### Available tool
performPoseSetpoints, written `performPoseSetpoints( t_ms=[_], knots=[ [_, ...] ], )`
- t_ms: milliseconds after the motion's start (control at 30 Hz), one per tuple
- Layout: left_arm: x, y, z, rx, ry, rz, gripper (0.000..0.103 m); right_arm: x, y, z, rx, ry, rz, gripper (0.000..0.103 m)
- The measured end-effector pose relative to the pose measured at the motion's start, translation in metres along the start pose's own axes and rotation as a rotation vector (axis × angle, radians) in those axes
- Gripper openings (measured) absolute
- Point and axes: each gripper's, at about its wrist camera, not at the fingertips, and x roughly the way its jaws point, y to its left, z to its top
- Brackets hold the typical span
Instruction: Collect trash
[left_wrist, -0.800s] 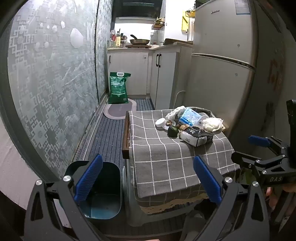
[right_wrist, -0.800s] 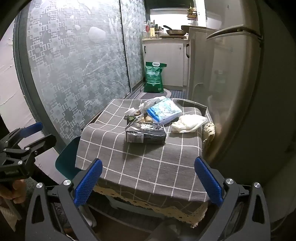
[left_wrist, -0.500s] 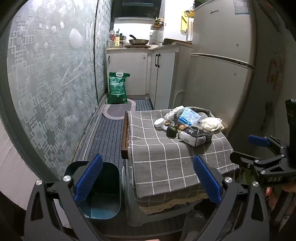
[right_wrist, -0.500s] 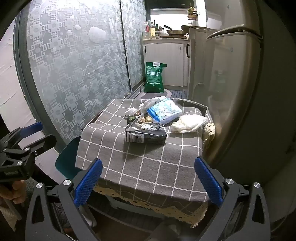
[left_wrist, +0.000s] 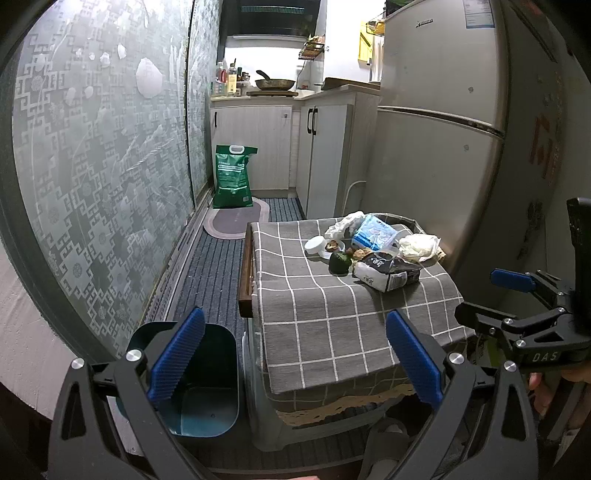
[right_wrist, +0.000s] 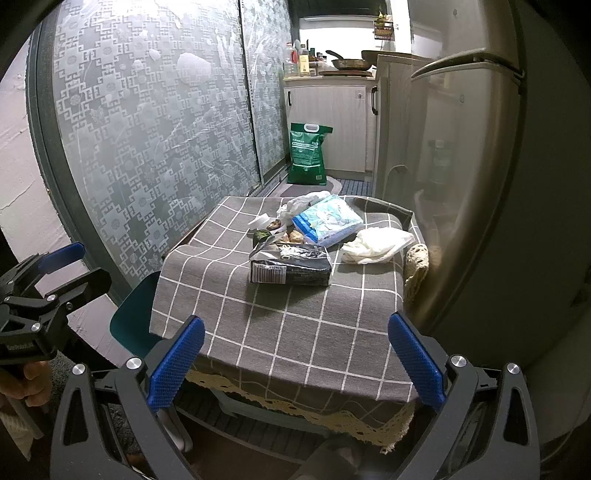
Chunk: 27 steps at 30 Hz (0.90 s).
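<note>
Trash lies at the far end of a small table under a grey checked cloth (left_wrist: 332, 317) (right_wrist: 295, 317): a black snack bag (left_wrist: 388, 271) (right_wrist: 291, 264), a blue-white packet (left_wrist: 375, 236) (right_wrist: 327, 225), a crumpled white bag (left_wrist: 419, 247) (right_wrist: 376, 240), a green avocado (left_wrist: 340, 262), a white lid (left_wrist: 316, 245) and food scraps. A teal bin (left_wrist: 199, 387) (right_wrist: 135, 321) stands on the floor left of the table. My left gripper (left_wrist: 295, 358) and right gripper (right_wrist: 295, 360) are both open and empty, short of the table's near edge.
A fridge (left_wrist: 443, 129) (right_wrist: 472, 166) stands close on the table's right. A patterned glass sliding door (left_wrist: 99, 166) runs along the left. A green sack (left_wrist: 234, 175) and a floor mat (left_wrist: 236, 221) sit by the far kitchen cabinets (left_wrist: 258, 140).
The left wrist view has drifted slightly; the table and trash sit a little lower and nearer. Both grippers stay open and empty.
</note>
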Motion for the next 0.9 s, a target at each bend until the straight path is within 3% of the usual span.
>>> performPoseSetpoints(
  t_ms=[900],
  knots=[
    [0.0001, -0.0002, 0.0, 0.003, -0.001, 0.0, 0.1, -0.0004, 0.0018, -0.0006, 0.0, 0.0, -0.002, 0.101]
  ],
)
